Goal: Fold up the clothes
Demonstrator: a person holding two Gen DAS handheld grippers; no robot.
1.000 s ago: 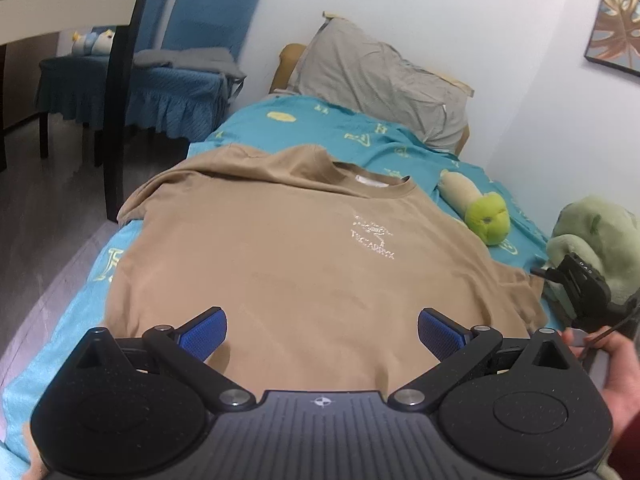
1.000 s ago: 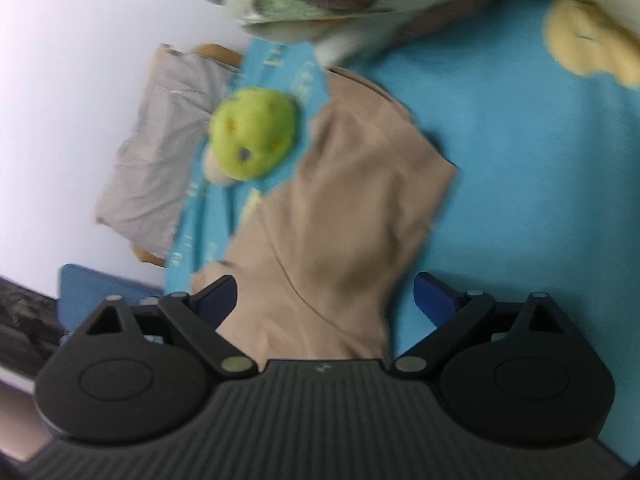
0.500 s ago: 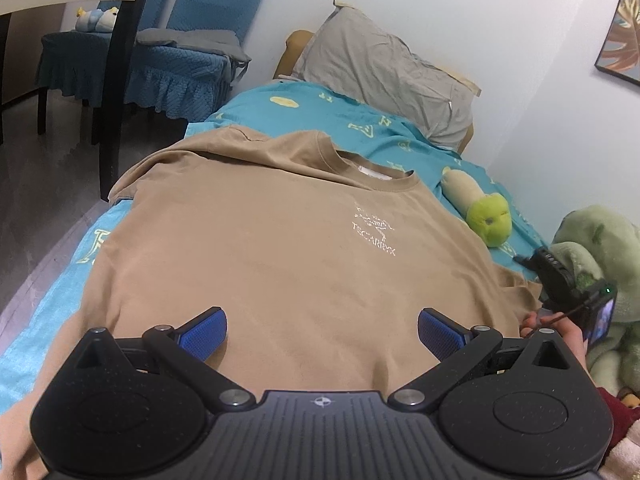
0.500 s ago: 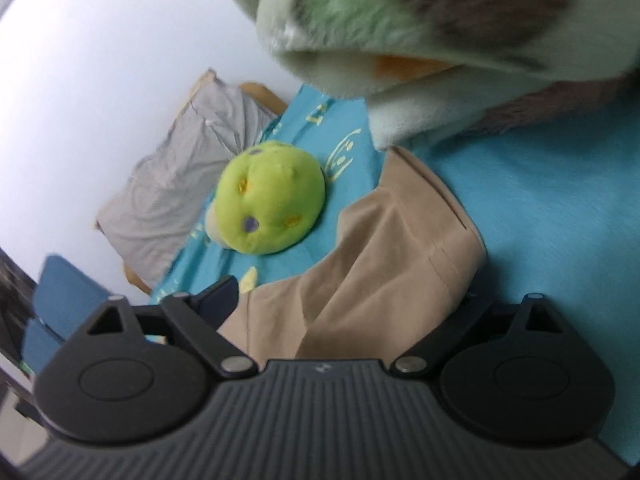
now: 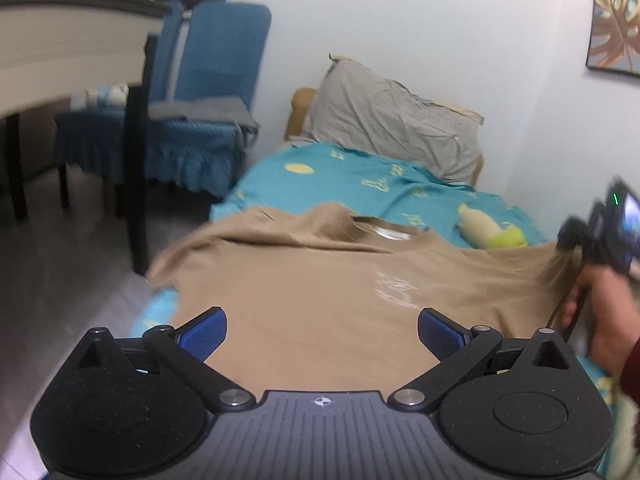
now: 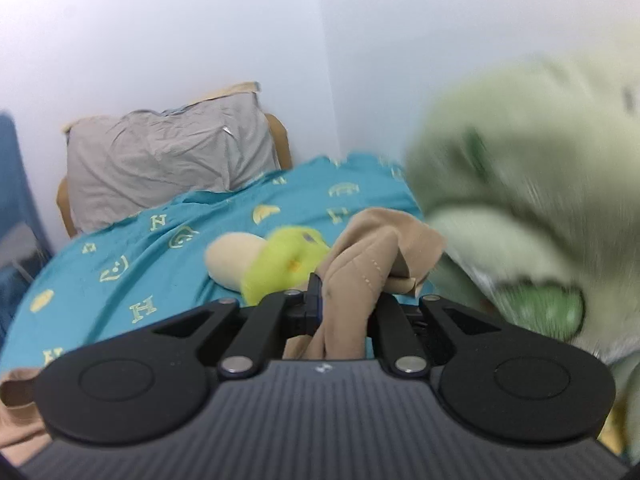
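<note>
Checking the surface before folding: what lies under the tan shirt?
The tan shirt lies on the teal patterned bedsheet, which shows around its edges. Whatever lies beneath its middle is covered.

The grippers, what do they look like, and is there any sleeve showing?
Both grippers, left and right, are matte black with ribbed bodies, round speckled discs, silver pivot pins and blue finger pads. A dark red sleeve covers the right wrist.

I see a tan T-shirt (image 5: 320,300) with a whitish chest print; teal bedsheet (image 5: 360,176) with yellow symbols; grey pillow (image 5: 392,124); blue chairs (image 5: 216,80), upper left.
</note>
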